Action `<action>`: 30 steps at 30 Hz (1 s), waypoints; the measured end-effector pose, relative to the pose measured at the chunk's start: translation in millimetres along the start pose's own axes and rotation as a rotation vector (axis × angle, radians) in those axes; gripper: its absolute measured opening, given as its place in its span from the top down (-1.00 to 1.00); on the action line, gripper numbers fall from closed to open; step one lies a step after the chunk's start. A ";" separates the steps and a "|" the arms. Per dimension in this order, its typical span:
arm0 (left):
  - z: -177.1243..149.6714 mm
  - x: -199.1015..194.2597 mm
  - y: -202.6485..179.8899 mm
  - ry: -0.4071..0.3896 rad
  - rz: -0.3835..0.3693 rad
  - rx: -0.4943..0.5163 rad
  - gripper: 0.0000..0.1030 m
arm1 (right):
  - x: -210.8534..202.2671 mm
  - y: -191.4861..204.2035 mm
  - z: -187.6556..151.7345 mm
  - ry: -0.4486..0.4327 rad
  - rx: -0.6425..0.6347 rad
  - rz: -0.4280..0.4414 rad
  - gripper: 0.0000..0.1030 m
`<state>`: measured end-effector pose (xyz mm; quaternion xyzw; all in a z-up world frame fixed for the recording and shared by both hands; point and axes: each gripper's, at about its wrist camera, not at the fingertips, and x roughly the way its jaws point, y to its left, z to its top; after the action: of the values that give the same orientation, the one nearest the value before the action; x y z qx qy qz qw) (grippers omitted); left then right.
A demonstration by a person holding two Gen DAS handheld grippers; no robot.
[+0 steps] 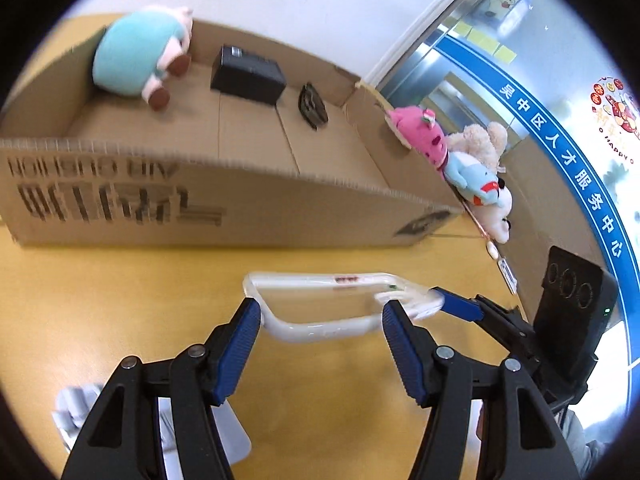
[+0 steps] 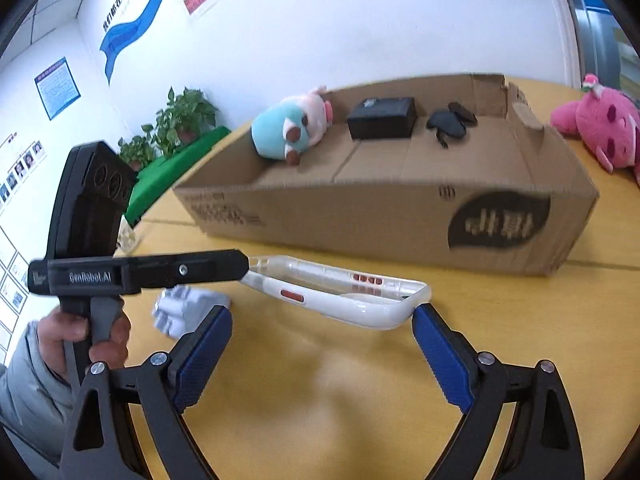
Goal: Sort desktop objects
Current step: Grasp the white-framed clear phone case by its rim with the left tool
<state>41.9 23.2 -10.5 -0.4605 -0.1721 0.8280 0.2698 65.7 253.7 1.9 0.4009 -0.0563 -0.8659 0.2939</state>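
Here both hand-held grippers meet at the phone case (image 1: 320, 304) — left (image 1: 320, 344) spread, right (image 2: 322, 344) spread too.

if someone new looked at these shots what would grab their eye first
Probably the clear white phone case, held just above the yellow table with both grippers reaching for it, their blue fingers spread wide. Behind it sits a long open cardboard box holding a teal plush toy, a black box and a small dark item. A pink plush lies on the table past the box's right end.
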 end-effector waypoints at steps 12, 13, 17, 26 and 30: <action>-8.3 19.7 9.2 0.096 0.108 -0.033 0.29 | 11.0 -30.4 -20.3 0.079 0.091 -0.125 -0.01; -8.2 20.3 10.1 0.099 0.115 -0.028 0.33 | 14.3 -29.9 -21.3 0.090 0.077 -0.140 0.20; -10.3 18.6 15.6 0.095 0.146 -0.029 0.75 | 17.0 -25.1 -22.7 0.105 0.033 -0.175 0.43; -13.4 14.3 9.9 0.089 0.148 -0.021 0.86 | 10.8 -35.2 -23.8 0.091 0.058 -0.203 0.73; -6.3 3.9 -7.0 0.053 0.115 0.014 0.88 | -3.2 -39.1 -19.5 0.045 0.071 -0.211 0.76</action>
<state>47.7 31.3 -12.6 -0.4896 -0.1324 0.8307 0.2296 63.4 290.3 -22.2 0.4342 -0.0375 -0.8802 0.1879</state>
